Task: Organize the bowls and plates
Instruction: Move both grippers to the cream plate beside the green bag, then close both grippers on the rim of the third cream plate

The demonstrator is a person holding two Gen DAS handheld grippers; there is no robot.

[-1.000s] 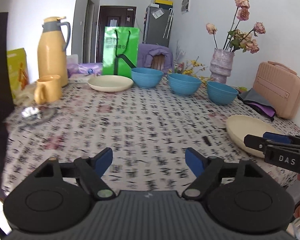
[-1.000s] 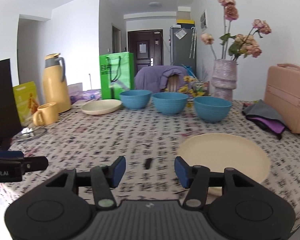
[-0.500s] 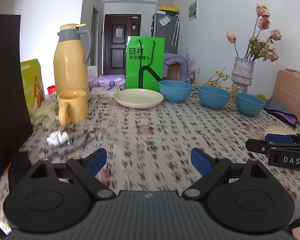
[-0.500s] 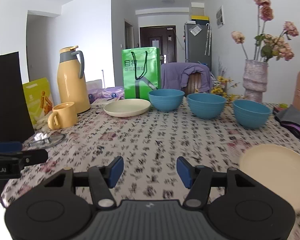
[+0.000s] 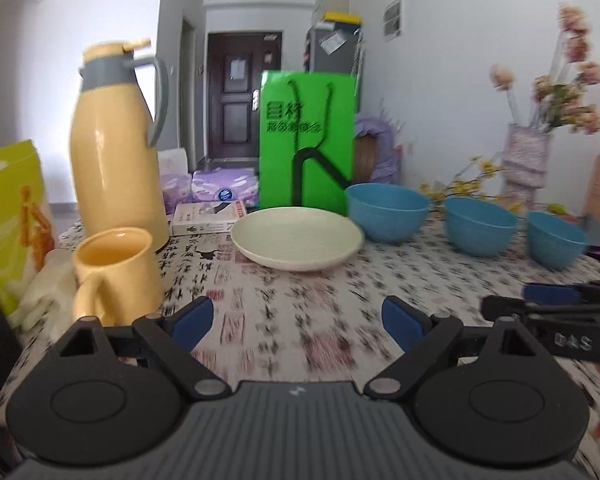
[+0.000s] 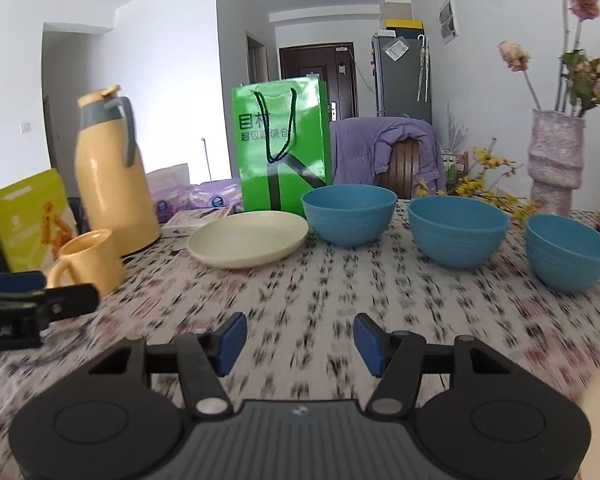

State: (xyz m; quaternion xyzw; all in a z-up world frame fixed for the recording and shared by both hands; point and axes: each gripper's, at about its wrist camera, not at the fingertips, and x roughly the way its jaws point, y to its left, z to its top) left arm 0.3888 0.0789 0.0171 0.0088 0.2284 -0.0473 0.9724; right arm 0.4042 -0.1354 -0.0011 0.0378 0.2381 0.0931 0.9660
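Left gripper (image 5: 296, 318) spread wide and empty, low over the patterned tablecloth (image 5: 300, 292), aimed at the cream plate (image 5: 298, 238) ahead. Right gripper (image 6: 300, 338) likewise spread and empty, facing three blue bowls (image 6: 458, 230) in a row to the right of that plate. Yellow mug (image 5: 118, 272) just left of the left fingers, thermos (image 5: 116, 152) behind it, green paper bag (image 5: 306, 140) touching or nearly touching the plate's far rim. Likely risks: clipping the mug on a leftward drift, or pushing the shallow plate into the bag instead of gripping its rim.
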